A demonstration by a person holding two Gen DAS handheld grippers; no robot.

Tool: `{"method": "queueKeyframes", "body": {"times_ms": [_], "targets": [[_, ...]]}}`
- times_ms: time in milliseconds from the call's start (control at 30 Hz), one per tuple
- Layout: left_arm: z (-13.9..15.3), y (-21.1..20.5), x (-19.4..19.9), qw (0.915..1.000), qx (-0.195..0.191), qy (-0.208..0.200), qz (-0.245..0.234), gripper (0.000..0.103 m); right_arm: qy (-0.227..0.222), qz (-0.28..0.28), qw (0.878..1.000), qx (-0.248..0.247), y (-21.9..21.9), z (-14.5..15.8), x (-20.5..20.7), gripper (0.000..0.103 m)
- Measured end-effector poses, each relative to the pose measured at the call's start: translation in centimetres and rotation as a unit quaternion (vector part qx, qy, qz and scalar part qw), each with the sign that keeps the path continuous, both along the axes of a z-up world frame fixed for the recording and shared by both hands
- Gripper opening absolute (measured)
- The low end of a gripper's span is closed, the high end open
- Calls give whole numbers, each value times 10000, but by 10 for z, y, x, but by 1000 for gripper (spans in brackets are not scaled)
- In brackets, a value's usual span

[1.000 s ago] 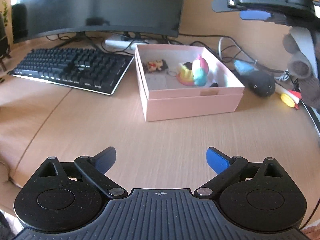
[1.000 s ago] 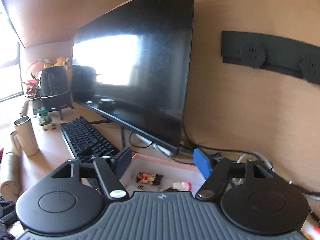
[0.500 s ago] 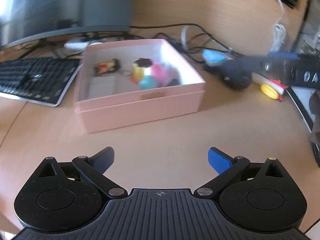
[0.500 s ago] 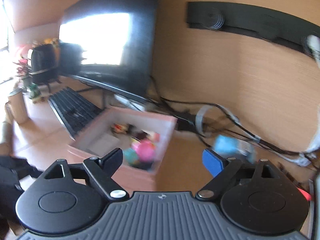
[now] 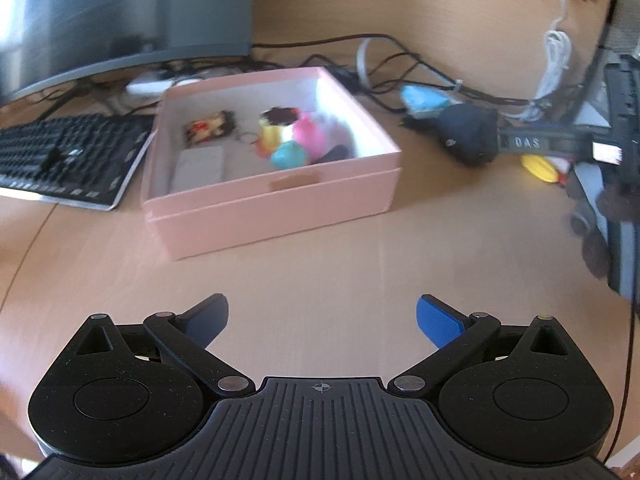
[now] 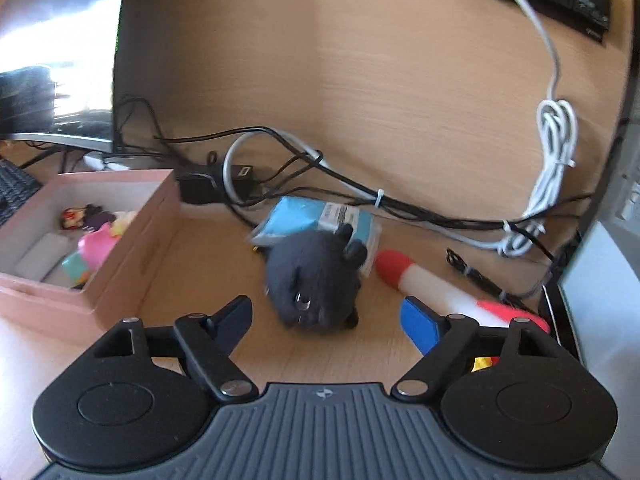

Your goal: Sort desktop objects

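Wood-grain desk (image 5: 320,256), bare in front of both tools. Left gripper (image 5: 322,314) hangs over that bare patch with jaws spread wide and nothing between them, probably parked clear while the other side works. Right gripper (image 6: 326,316) is also spread and empty, lined up on the dark plush toy (image 6: 314,280), which sits just ahead of the fingertips and roughly centred in the gap, so my read is a grab approach, not yet closed. Toy is a rounded, fuzzy charcoal lump with small stubby nubs and a metal ring on the near face; soft, should compress under the pads. Just right of it lies a red-and-white plush stick (image 6: 424,280), part hidden by the right finger; behind it, touching or nearly so, a light-blue packet (image 6: 308,216). Pink box (image 5: 276,196) stands left of the toy, open-topped, already holding a pink-and-teal toy, a yellow piece and a small figure, so it is the likely drop target. Farther back: keyboard (image 5: 68,156), monitor (image 5: 120,12), cable tangle (image 6: 360,196) along the wall.
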State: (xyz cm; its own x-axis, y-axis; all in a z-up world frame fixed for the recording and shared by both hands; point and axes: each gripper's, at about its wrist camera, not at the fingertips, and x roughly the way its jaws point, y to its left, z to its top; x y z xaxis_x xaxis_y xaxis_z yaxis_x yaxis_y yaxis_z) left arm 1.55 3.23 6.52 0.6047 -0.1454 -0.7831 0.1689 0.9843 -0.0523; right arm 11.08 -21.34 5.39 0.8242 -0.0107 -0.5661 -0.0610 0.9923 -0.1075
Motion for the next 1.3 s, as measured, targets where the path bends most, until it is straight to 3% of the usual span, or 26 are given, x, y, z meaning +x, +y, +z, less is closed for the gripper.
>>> {"method": "queueKeyframes", "body": {"times_ms": [100,300,333,400,633,833,1067,1300], "targets": [[1,12,-7,9997,83,82,223,103,-101,109,9997,-213,10,-12,23,88],[4,32,-25,9983,191,69,544,103,-17,216,9980,-601,18,-30,57,87],[4,34,-26,9981,192,76,576,103,34,284,9976,-637,20,-31,58,85],[2,35,-27,9980,180,92,595,103,209,395,9971,-620,22,-32,59,67],[2,20,-25,9998,117,-34,135,103,333,391,9986,-113,16,-7,14,64],[-4,8,-24,9997,-11,-16,-256,103,412,839,9951,336,24,28,-50,64],[-10,7,-32,9987,-126,22,-502,103,958,1780,9719,1207,71,43,-93,65],[-13,30,-50,9996,-37,75,-274,103,1311,2409,9368,2170,127,43,-80,65]]}}
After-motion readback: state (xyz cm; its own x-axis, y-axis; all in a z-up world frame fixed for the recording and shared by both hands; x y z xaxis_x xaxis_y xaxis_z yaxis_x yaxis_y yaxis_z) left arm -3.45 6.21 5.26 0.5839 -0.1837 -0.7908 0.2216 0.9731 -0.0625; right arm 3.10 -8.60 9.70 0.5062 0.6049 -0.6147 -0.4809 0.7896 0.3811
